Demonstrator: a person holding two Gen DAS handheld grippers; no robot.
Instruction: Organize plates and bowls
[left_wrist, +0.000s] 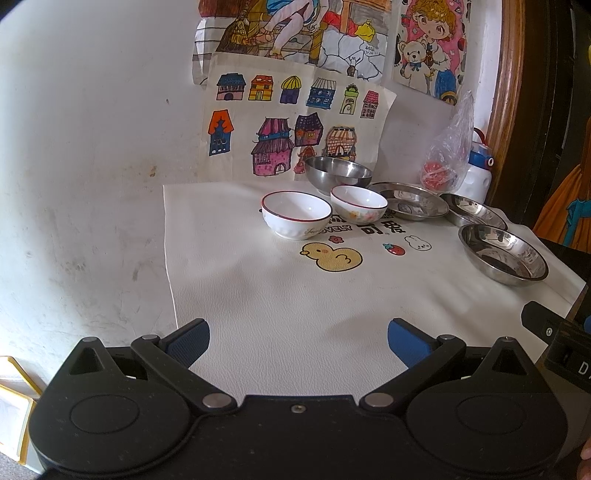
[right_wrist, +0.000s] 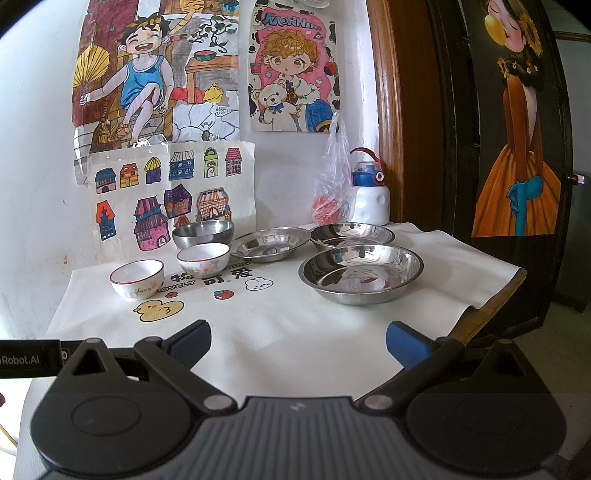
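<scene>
Two white ceramic bowls stand on the white mat: a red-rimmed one (left_wrist: 296, 214) (right_wrist: 136, 278) at the left and a flowered one (left_wrist: 358, 204) (right_wrist: 203, 260) beside it. Behind them sits a steel bowl (left_wrist: 338, 174) (right_wrist: 203, 233). Three shallow steel plates lie to the right: a far one (left_wrist: 410, 201) (right_wrist: 273, 243), a middle one (left_wrist: 474, 212) (right_wrist: 352, 236) and a near one (left_wrist: 504, 254) (right_wrist: 361, 273). My left gripper (left_wrist: 298, 341) and my right gripper (right_wrist: 298, 341) both hang open over the mat's near part, apart from all the dishes, holding nothing.
A clear plastic bag (right_wrist: 332, 184) with something red and a white and blue bottle (right_wrist: 369, 199) stand at the back right by the wooden door frame (right_wrist: 391, 110). Drawings cover the wall (left_wrist: 92, 147) behind. The table's right edge (right_wrist: 495, 306) drops off past the mat.
</scene>
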